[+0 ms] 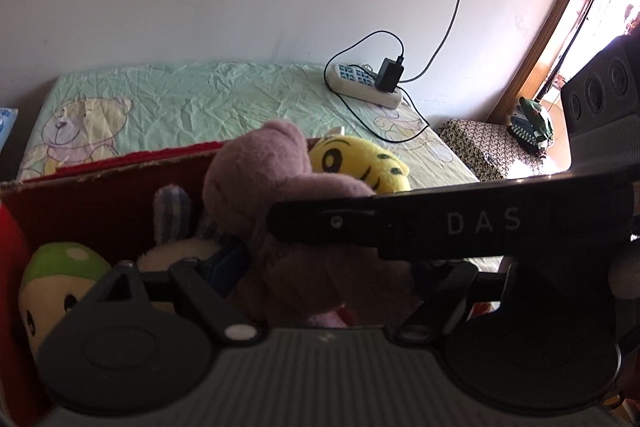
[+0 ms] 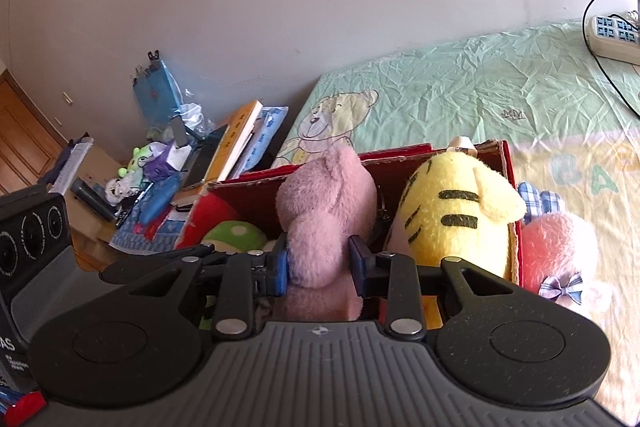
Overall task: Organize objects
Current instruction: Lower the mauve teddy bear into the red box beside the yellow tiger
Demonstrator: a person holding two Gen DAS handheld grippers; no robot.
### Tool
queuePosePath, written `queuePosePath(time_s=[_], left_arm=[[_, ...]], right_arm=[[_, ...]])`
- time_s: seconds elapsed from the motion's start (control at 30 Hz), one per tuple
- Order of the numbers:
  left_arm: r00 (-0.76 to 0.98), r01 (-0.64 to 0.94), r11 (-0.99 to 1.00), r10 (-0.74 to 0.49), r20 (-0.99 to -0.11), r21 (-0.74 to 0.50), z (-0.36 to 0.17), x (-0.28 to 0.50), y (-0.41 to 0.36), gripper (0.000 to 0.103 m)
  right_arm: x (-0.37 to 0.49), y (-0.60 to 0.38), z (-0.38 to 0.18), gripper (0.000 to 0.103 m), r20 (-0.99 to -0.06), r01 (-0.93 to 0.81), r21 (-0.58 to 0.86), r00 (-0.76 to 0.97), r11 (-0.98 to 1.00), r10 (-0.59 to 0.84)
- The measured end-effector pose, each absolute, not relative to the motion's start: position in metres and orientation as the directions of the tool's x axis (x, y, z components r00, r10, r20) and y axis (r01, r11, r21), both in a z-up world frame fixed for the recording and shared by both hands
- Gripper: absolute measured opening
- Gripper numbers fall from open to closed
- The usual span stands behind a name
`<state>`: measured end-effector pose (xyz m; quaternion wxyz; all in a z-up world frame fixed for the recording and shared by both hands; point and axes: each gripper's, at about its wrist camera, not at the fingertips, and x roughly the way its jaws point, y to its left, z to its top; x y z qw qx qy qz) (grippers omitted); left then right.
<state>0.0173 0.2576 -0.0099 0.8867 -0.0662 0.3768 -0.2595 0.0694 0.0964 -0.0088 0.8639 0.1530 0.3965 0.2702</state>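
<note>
The right gripper (image 2: 318,267) is clenching its jaws on the pink plush bear (image 2: 328,223), holding it over the middle of the red cardboard box (image 2: 400,157) on the bed (image 2: 480,87); the left gripper (image 1: 316,279) is reaching at the same bear, though whether its jaws are pressing it I cannot tell; inside the box the yellow striped toy (image 2: 452,211) and green-capped toy (image 2: 236,233) are already sitting; right of the box, a pink plush with a bow (image 2: 560,251) is lying outside, seemingly left to pack.
</note>
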Motion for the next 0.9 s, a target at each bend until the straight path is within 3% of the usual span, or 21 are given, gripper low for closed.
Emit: queuePosePath(time_s=[0.1, 0.27, 0.8, 0.9], left_arm=[[0.56, 0.399, 0.86, -0.504, -0.658, -0.319, -0.018, 0.022, 0.263, 0.086], [0.531, 0.416, 0.858, -0.499, -0.685, -0.302, -0.029, 0.019, 0.263, 0.081], [0.523, 0.399, 0.88, -0.45, -0.724, -0.259, -0.022, 0.017, 0.256, 0.082], [0.524, 0.4, 0.891, -0.414, -0.744, -0.214, -0.021, 0.013, 0.252, 0.082]], right_arm=[[0.071, 0.103, -0.014, 0.032, -0.628, -0.347, 0.442, 0.539, 0.828, 0.561], [0.069, 0.119, -0.029, 0.031, -0.689, -0.365, 0.346, 0.527, 0.864, 0.498], [0.065, 0.097, -0.019, 0.03, -0.622, -0.318, 0.469, 0.544, 0.824, 0.564], [0.06, 0.088, -0.017, 0.023, -0.622, -0.299, 0.505, 0.524, 0.81, 0.581]])
